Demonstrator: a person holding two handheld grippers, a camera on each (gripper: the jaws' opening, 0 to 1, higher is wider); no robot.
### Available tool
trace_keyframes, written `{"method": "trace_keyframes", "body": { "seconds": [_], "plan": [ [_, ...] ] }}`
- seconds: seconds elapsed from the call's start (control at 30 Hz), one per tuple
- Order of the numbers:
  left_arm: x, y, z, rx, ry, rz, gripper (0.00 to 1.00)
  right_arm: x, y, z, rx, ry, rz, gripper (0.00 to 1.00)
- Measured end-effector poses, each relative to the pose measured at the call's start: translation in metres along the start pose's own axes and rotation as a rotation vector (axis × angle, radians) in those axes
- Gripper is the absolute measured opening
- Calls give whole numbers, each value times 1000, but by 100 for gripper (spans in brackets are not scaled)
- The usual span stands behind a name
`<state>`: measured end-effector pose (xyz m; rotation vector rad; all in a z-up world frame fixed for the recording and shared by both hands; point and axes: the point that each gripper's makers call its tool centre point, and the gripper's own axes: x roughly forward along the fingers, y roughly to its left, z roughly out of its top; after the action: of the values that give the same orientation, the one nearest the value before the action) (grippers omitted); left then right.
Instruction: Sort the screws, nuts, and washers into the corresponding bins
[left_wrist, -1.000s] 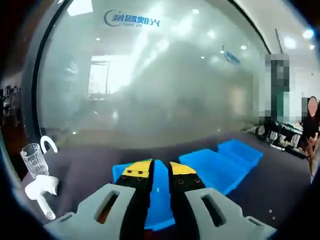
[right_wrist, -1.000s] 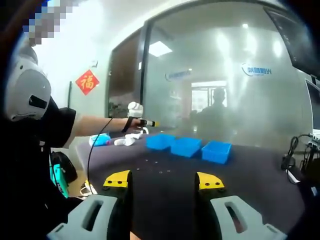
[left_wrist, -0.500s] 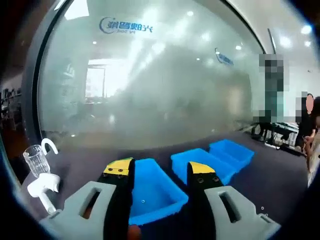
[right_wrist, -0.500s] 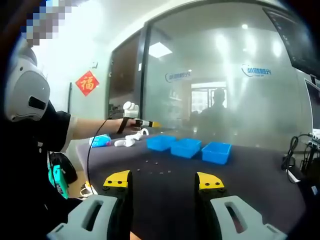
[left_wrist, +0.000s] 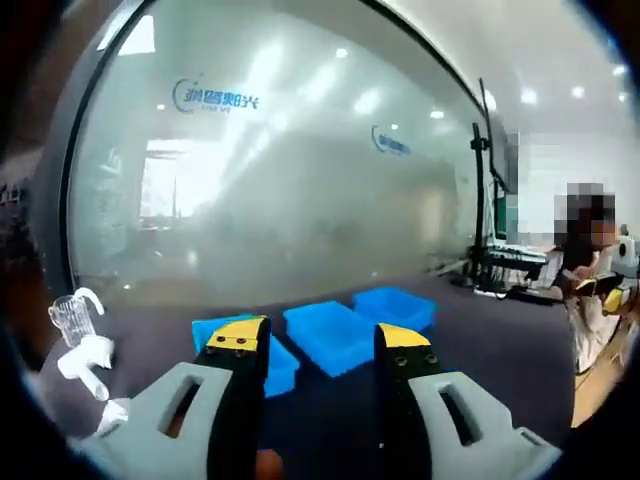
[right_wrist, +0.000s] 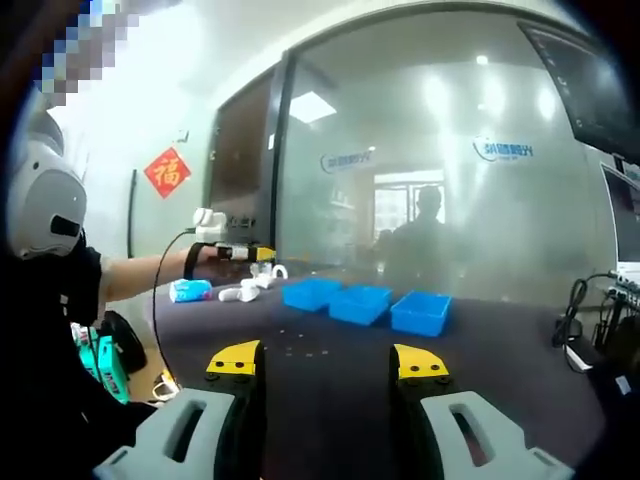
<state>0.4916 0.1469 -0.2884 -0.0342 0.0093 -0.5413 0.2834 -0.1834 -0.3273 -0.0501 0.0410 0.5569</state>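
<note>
A: What's the biggest thing in sight?
B: The frosted glass wall (right_wrist: 440, 170) at the far side, with a blue logo on it. Below it runs the dark surface (right_wrist: 330, 390).

A: And on the surface?
B: Three blue bins (right_wrist: 362, 304) stand in a row near the far edge, close beside one another. In the left gripper view the same bins (left_wrist: 318, 336) lie just beyond the jaws, the leftmost partly hidden behind the left jaw.

A: Where are the screws, nuts and washers?
B: A scatter of small parts (right_wrist: 305, 347) lies on the surface nearer than the bins, well apart from them. They are too small to tell which is which.

A: How are the claws?
B: The right claw (right_wrist: 328, 360) is spread wide with nothing between its yellow-tipped jaws, over the near part of the surface. The left claw (left_wrist: 320, 338) is spread too and holds nothing. From the right gripper view that left claw (right_wrist: 248, 254) is seen at the end of the person's outstretched arm (right_wrist: 145, 272), up to the left of the bins.

A: Anything else?
B: To the left of the bins there are a small glass (left_wrist: 72, 320), a white piece (left_wrist: 85, 356) beside it, and a light blue packet (right_wrist: 189, 291). A red square sign (right_wrist: 167, 171) hangs on the left wall.
</note>
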Motion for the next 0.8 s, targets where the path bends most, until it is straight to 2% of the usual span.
{"method": "trace_keyframes", "body": {
  "seconds": [0.2, 0.33, 0.67, 0.8],
  "plan": [
    [-37, -23, 5, -15, -44, -54, 41, 3, 1, 2, -3, -4, 4, 45],
    [-62, -35, 4, -1, -62, -64, 41, 5, 3, 3, -4, -6, 9, 45],
    [-112, -57, -9, 39, -70, -67, 41, 9, 2, 2, -2, -8, 10, 45],
    [-124, -62, -18, 21, -63, -56, 41, 11, 1, 2, 0, -9, 6, 45]
  ]
}}
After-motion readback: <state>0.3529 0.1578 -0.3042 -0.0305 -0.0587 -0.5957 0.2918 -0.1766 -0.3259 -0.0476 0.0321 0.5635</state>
